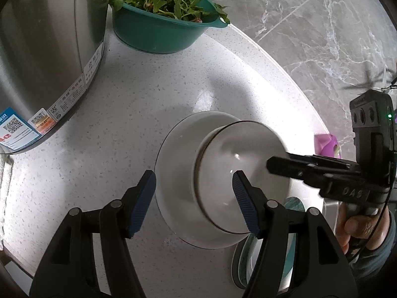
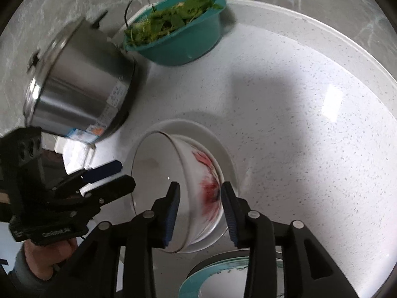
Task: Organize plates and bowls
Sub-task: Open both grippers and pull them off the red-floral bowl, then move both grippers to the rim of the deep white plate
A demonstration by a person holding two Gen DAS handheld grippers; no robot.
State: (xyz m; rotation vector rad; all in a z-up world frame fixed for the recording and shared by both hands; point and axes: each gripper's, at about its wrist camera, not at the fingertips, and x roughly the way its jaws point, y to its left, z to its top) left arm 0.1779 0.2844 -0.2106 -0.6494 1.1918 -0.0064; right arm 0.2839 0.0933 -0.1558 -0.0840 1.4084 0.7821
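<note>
- White bowl w/ red flower print is seen tilted on its side, lower part resting in a white plate on the speckled white countertop.
- Right gripper: jaws are set either side of the bowl's wall, one pad inside, one outside, w/ small gaps visible; in the left wrist view only one finger over the bowl shows — clamped or not can't be told.
- Left gripper: jaws held wide apart, nothing between the pads touching them; bowl & plate are seen just beyond the tips.
- A second plate w/ teal rim is seen near the counter's front edge, just beside the white plate, partly hidden by gripper arms.
- Steel pot w/ labels stands at the back left; a teal colander of leafy greens is just beside it.
- Grey marble floor tiles are visible past the counter edge.
</note>
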